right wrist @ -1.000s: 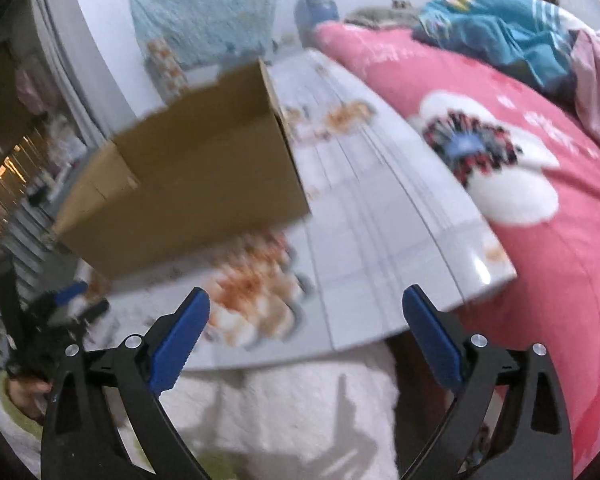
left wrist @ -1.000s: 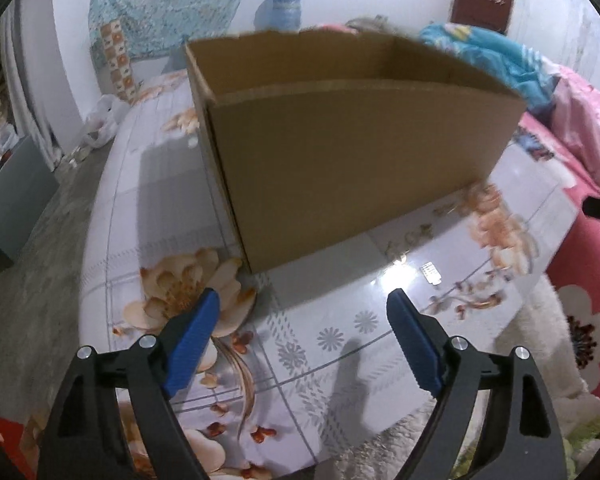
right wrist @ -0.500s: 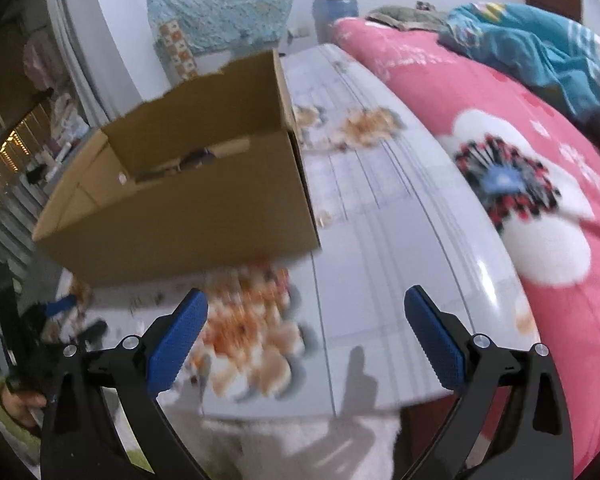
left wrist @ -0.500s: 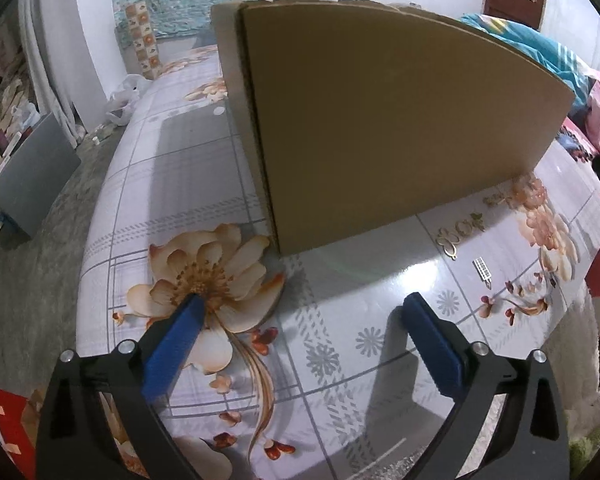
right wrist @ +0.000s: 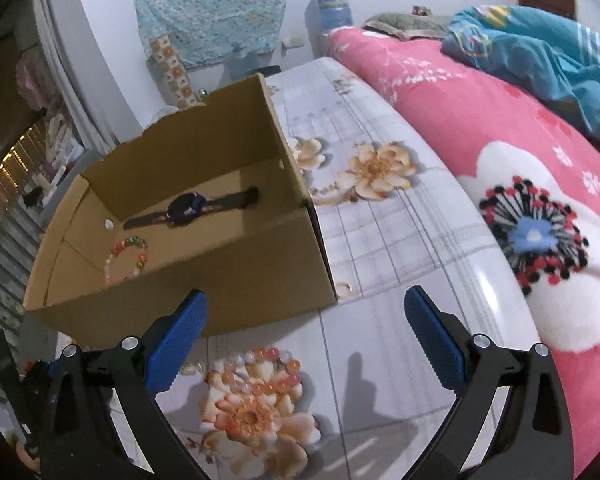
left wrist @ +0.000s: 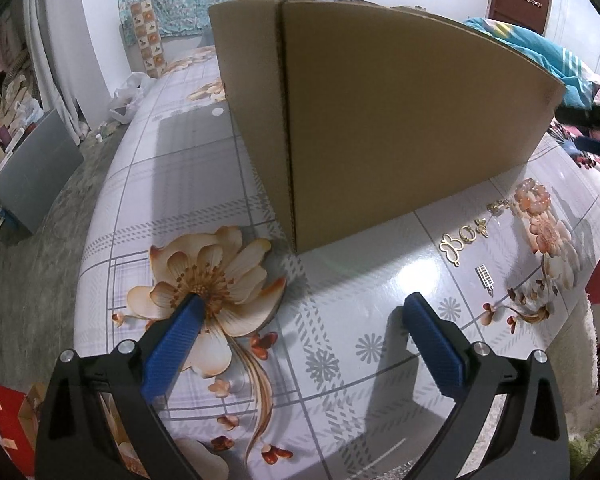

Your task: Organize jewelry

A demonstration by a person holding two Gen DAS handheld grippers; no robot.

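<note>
Over the flower-printed glossy table [left wrist: 204, 168], the left view shows the left hand-held gripper [left wrist: 300, 330] with its blue jaws spread wide and nothing between them; they have just been opening, and the brown cardboard box [left wrist: 400, 128] fills more of the view than a second ago. That suggests it is free for a next pick. To the right, near the box's foot, lie about four small gold trinkets [left wrist: 466, 236] and one silver grid-shaped charm [left wrist: 485, 277], not yet stowed.

From the right view, the right hand-held gripper [right wrist: 306, 326] is likewise spread and empty, and now looks into the box [right wrist: 204, 264]: one dark wristwatch [right wrist: 188, 208] and one coloured bead bracelet [right wrist: 126, 256] lie inside. One more pale bead bracelet [right wrist: 260, 364] rests on the table, near the box.
</note>
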